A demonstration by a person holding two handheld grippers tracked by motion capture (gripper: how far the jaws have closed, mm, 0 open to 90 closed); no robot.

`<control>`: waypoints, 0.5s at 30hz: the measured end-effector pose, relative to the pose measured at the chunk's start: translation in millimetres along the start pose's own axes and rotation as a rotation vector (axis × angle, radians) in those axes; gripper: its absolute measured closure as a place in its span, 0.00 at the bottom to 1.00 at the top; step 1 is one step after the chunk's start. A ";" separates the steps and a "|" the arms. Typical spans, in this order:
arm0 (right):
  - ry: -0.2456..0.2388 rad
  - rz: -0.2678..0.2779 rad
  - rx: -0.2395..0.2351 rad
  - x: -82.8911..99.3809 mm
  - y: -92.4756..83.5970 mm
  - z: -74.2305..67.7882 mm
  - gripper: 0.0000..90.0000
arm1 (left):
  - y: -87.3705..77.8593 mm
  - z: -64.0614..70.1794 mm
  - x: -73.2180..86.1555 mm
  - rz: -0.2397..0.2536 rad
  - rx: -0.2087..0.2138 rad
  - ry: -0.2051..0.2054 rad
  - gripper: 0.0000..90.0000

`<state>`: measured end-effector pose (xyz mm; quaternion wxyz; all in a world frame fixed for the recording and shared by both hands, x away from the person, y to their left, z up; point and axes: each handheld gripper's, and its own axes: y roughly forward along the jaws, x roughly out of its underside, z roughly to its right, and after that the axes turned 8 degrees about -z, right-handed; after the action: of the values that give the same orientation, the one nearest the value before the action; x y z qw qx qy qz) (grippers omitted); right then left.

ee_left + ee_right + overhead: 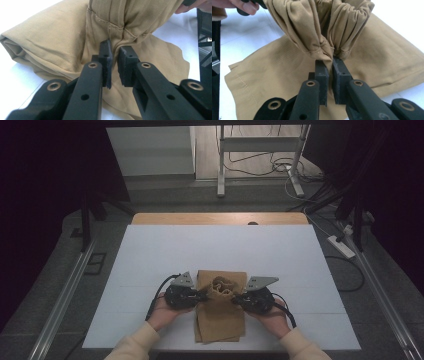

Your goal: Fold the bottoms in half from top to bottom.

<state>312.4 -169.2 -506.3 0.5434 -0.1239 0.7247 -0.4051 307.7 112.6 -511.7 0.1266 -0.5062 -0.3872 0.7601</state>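
Observation:
A tan garment point(220, 320) lies folded on the white tabletop point(150, 255) near its front edge. Its upper, gathered hem is bunched and lifted between my two grippers. My left gripper point(205, 295) pinches that stitched hem from the left; in the left gripper view the seam of the garment point(50, 42) runs in between the pads of my left gripper point(115, 48). My right gripper point(235, 297) grips it from the right. In the right gripper view the gathered folds of the garment point(274, 72) hang from the tips of my right gripper point(330, 62).
A wooden edge point(220, 218) borders the far side of the tabletop. Behind it stand a metal frame point(220, 170) and loose cables on the floor. A power strip point(341, 246) lies on the floor at the right. The other hand's fingers point(242, 6) show past the cloth.

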 end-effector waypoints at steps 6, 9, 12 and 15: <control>-0.013 -0.012 0.003 3.9 0.1 -5.3 0.92 | 1.0 3.9 3.3 -0.007 0.003 0.012 0.88; -0.021 -0.017 0.001 6.3 -0.6 -7.8 0.92 | 1.7 6.4 5.9 -0.010 0.004 0.018 0.87; -0.025 -0.022 0.000 8.7 -1.1 -9.8 0.91 | 2.5 8.9 7.6 -0.014 0.004 0.023 0.87; -0.028 -0.024 -0.003 9.9 -2.6 -11.6 0.89 | 1.9 10.1 9.2 -0.015 0.008 0.031 0.85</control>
<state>297.6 -171.8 -510.3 0.5484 -0.1390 0.7160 -0.4090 295.1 112.0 -517.3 0.1401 -0.5146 -0.3860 0.7527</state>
